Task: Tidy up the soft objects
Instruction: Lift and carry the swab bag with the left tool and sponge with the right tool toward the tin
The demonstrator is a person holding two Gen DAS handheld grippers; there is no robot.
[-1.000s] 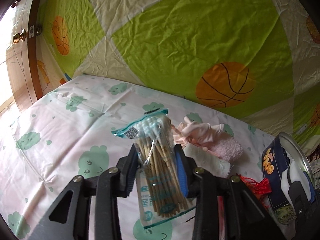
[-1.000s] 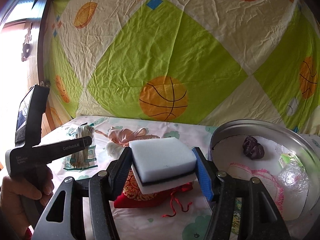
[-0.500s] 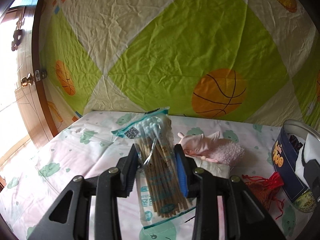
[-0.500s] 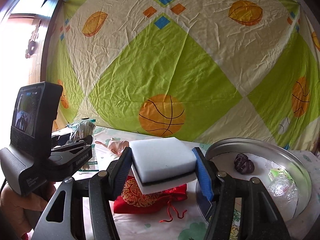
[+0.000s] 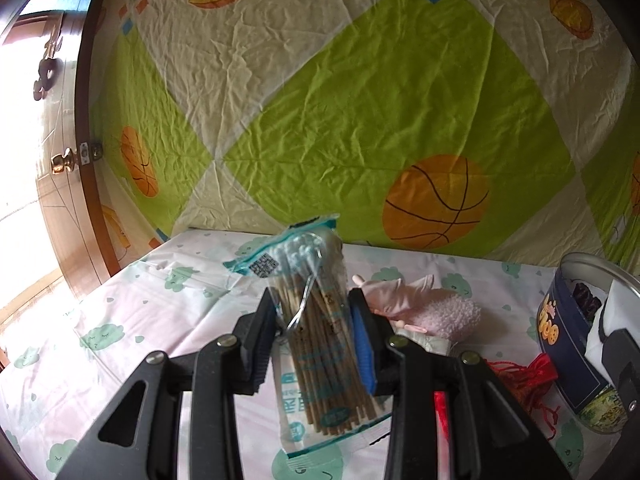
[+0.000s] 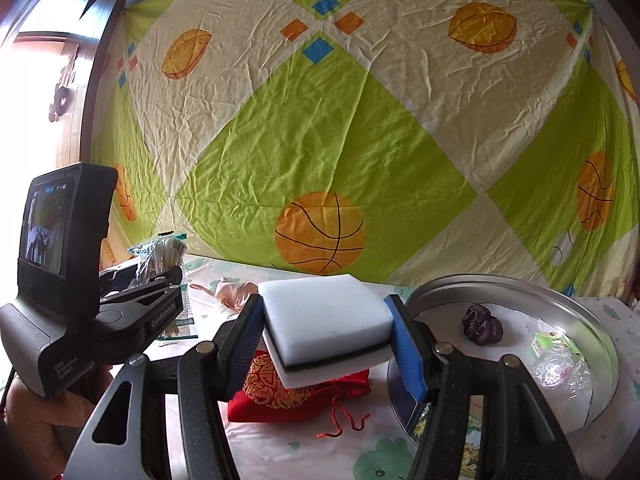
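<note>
My left gripper [image 5: 314, 340] is shut on a clear bag of cotton swabs [image 5: 316, 320], held up over the table. The same bag of cotton swabs [image 6: 160, 254] and the left gripper's body [image 6: 80, 304] show at the left of the right wrist view. My right gripper [image 6: 328, 334] is shut on a white sponge with a black middle layer [image 6: 326, 322], lifted above a red embroidered pouch [image 6: 296, 394]. A round metal tin [image 6: 520, 292] stands to the right, with a dark purple lump [image 6: 482, 324] and a small clear packet [image 6: 560, 360] inside.
A pink glove and fluffy pink cloth [image 5: 424, 304] lie on the patterned tablecloth [image 5: 120, 320] behind the swab bag. A green and cream basketball sheet [image 6: 340, 140] hangs behind the table. A wooden door [image 5: 52, 160] is at the left. A person's hand [image 6: 24, 412] holds the left gripper.
The left gripper has tilted upward and risen with the swab bag, so more of the backdrop shows. In the right wrist view the left gripper has come closer and higher. The sponge stays gripped.
</note>
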